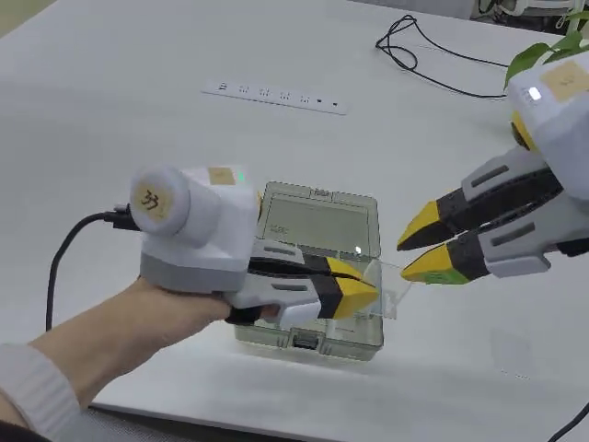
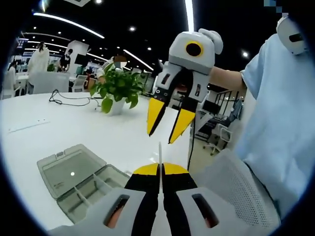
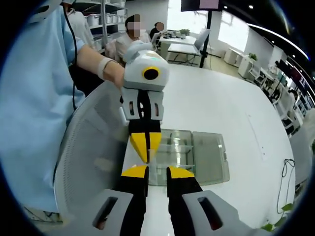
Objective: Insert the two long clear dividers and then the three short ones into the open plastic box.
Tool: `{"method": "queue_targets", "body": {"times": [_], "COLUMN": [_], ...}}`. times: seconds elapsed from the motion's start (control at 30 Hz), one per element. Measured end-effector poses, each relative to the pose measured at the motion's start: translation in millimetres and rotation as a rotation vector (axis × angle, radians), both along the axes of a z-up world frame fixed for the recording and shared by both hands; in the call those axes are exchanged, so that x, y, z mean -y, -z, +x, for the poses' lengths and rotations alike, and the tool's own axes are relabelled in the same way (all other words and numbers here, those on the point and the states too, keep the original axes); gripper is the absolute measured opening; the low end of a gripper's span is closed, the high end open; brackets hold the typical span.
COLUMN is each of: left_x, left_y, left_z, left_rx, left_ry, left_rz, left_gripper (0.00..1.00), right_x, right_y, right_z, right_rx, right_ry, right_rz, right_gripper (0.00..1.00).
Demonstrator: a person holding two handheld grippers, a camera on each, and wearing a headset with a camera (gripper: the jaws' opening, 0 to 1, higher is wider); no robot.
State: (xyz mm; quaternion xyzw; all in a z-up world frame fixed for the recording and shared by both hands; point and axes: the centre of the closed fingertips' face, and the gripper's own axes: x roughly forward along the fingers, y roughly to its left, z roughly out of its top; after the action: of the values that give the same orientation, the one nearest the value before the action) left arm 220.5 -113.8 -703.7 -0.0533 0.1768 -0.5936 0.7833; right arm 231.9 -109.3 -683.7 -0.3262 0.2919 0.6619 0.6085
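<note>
At frame centre the left claw [image 1: 368, 291] pinches a clear divider [image 1: 391, 287] above the box [image 1: 317, 343]; the right claw [image 1: 403, 261] gapes just right of it.

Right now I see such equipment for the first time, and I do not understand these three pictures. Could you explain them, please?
There is no robot here: a person holds a two-jaw tool in each hand. The head view comes from a headset camera, and the two round views come from a camera riding on each tool. On the white table lie an open clear box, a power strip and a cable. The left tool is shut on a thin clear divider over the box. The right tool faces it, open.
</note>
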Motion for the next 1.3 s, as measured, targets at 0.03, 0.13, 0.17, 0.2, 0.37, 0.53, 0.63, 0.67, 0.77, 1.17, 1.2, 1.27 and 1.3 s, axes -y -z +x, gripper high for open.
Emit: {"method": "queue_targets", "body": {"times": [0.03,0.13,0.17,0.2,0.37,0.53,0.63,0.67,0.77,1.17,1.2,1.27,1.3], "left_x": [-0.2,0.2,0.2,0.4,0.2,0.1,-0.1,-0.4,-0.7,-5.3,-5.7,-6.6,-7.3], "left_y": [-0.3,-0.6,-0.7,-0.4,1.1,4.5,6.5,7.2,7.5,8.1,7.9,9.0,9.6], "left_z": [-0.6,-1.7,-2.0,-2.5,-5.4,-8.1,-9.9,-10.3,-10.9,-11.0,-10.2,-9.8,-8.8], "left_rx": [0.009,0.02,0.025,0.025,0.034,0.036,0.031,0.034,0.031,0.023,0.026,0.022,0.021], "left_ry": [0.007,0.02,0.023,0.026,0.043,0.055,0.064,0.066,0.066,0.052,0.047,0.043,0.034], "left_rz": [0.0,0.002,0.003,0.003,0.01,0.021,0.026,0.031,0.032,0.046,0.047,0.055,0.06], "left_gripper": [0.0,0.0,0.0,0.0,0.0,0.0,0.0,0.0,0.0,0.0,0.0,0.03,0.08], "right_x": [0.0,0.9,1.1,1.3,1.9,1.8,2.1,2.5,2.2,-0.5,-1.0,-2.8,-3.0], "right_y": [1.2,4.1,4.7,5.3,8.2,11.1,12.9,14.2,14.5,16.2,16.7,16.0,16.0], "right_z": [-3.1,-6.9,-7.8,-8.0,-13.8,-19.9,-23.2,-23.7,-24.5,-23.1,-22.9,-22.3,-22.0], "right_rx": [-0.011,-0.032,-0.034,-0.039,-0.064,-0.084,-0.093,-0.103,-0.099,-0.107,-0.111,-0.113,-0.116], "right_ry": [-0.014,-0.032,-0.041,-0.043,-0.068,-0.096,-0.107,-0.105,-0.112,-0.102,-0.101,-0.096,-0.094], "right_rz": [-0.008,-0.03,-0.034,-0.039,-0.058,-0.077,-0.088,-0.094,-0.098,-0.111,-0.114,-0.111,-0.116], "right_gripper": [0.14,0.12,0.1,0.09,0.06,0.04,0.03,0.03,0.03,0.02,0.02,0.02,0.02]}}
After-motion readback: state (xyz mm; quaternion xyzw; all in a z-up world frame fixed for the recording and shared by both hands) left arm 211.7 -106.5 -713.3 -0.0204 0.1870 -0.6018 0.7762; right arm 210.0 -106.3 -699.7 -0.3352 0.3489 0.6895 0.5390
